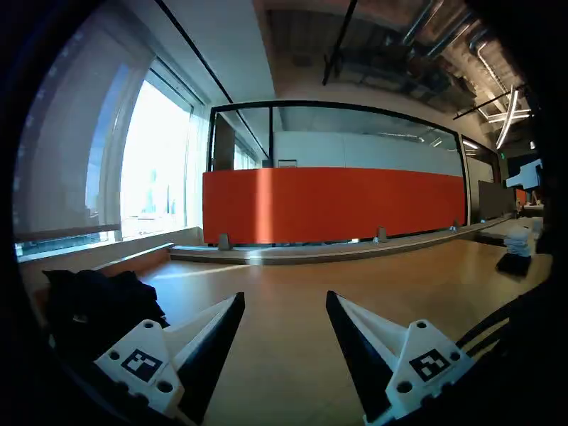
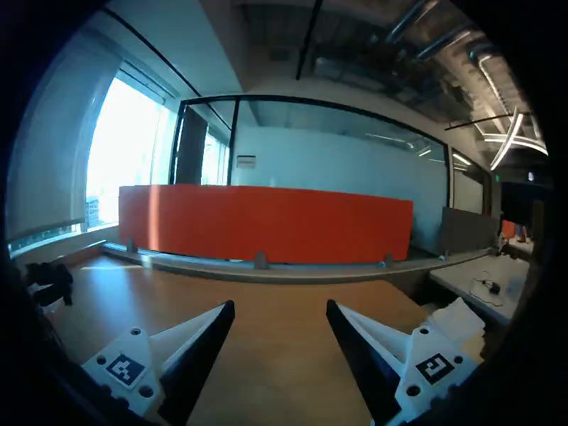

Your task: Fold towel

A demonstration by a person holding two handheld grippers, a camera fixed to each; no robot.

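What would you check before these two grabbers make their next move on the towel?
1. The left gripper is open: ok.
2. The right gripper is open: ok.
3. Fingers carry no load: ok, nothing sits between either pair.
4. Which cloth to fold: cannot tell; a dark cloth lies at left, a white cloth at right.
5. Cloth within grasp: not ok; both grippers point across the table, touching no cloth.

I can read nothing: the left hand-held gripper [image 1: 285, 295] and right hand-held gripper [image 2: 280, 304] carry only coded square markers [image 1: 140, 364], and the small wall sign [image 2: 246, 161] is too blurred.
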